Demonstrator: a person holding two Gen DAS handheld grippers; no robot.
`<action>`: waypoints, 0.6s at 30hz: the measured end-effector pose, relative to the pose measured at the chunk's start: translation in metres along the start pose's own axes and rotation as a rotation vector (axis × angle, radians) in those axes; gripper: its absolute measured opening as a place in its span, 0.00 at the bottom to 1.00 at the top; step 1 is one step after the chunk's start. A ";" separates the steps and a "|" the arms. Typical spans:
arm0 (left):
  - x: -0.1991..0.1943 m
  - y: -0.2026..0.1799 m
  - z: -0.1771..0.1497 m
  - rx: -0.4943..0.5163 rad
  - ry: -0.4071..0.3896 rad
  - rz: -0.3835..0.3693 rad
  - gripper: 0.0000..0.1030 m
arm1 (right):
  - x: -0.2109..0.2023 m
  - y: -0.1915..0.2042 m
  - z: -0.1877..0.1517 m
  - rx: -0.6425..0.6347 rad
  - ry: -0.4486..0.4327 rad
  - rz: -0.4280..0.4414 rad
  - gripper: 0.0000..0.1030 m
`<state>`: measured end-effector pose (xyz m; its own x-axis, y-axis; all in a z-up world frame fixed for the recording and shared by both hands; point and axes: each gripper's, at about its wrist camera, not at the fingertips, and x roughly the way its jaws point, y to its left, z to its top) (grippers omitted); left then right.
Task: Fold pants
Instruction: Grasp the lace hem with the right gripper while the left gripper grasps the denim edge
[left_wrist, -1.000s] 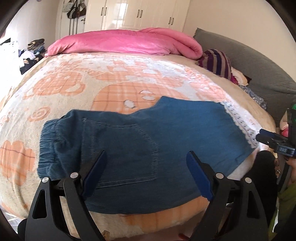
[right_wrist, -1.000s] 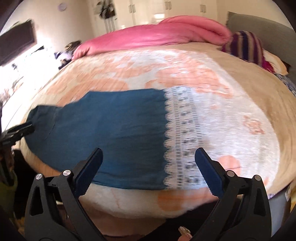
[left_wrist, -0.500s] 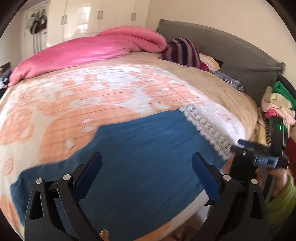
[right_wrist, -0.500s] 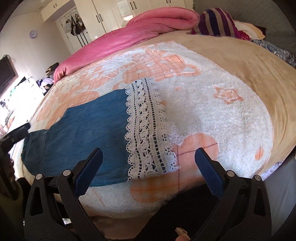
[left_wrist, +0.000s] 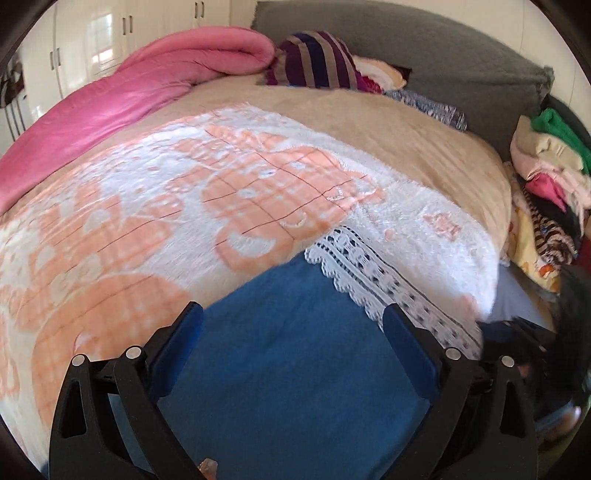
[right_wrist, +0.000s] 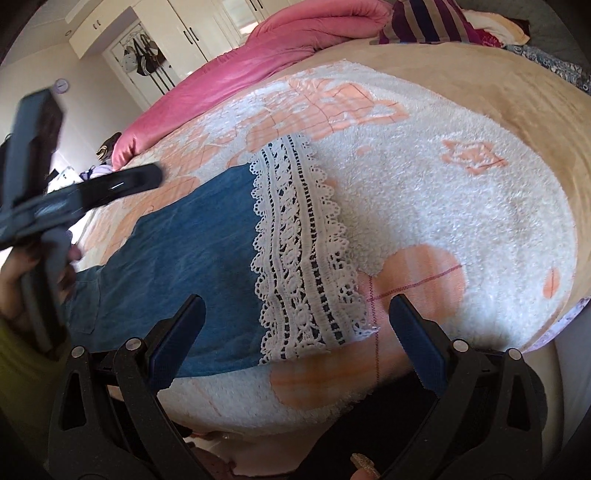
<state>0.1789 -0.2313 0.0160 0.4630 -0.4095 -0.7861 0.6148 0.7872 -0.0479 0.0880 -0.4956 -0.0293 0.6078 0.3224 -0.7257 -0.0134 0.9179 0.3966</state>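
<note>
Blue denim pants (left_wrist: 295, 369) lie flat along the near edge of the bed, with a white lace hem (left_wrist: 384, 288) at the leg end. My left gripper (left_wrist: 291, 332) is open and empty, just above the leg fabric near the hem. In the right wrist view the pants (right_wrist: 192, 236) run left and the lace hem (right_wrist: 299, 258) lies in the middle. My right gripper (right_wrist: 295, 321) is open and empty, over the near end of the lace hem. The left gripper (right_wrist: 92, 192) also shows at the left of that view.
The pants lie on a peach and white fleece blanket (left_wrist: 184, 206). A pink duvet (left_wrist: 147, 88) and a striped cushion (left_wrist: 317, 59) lie at the far side. A grey headboard (left_wrist: 461, 62) and a stack of clothes (left_wrist: 546, 177) stand to the right.
Both grippers have moved along the pants toward the lace hem end. The left gripper left the waist and pocket area and now shows the hem. Both stayed open.
</note>
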 end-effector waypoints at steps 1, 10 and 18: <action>0.009 -0.002 0.004 0.011 0.012 0.002 0.94 | 0.001 0.000 0.000 -0.001 0.003 0.000 0.91; 0.071 0.014 0.029 0.001 0.084 -0.041 0.93 | 0.001 -0.004 0.000 0.021 -0.013 0.000 0.91; 0.097 0.008 0.031 -0.014 0.124 -0.201 0.73 | 0.006 -0.007 0.003 0.027 -0.011 -0.010 0.82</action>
<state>0.2485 -0.2789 -0.0417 0.2501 -0.4993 -0.8296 0.6776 0.7022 -0.2184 0.0941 -0.5005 -0.0348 0.6163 0.3107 -0.7237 0.0141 0.9144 0.4045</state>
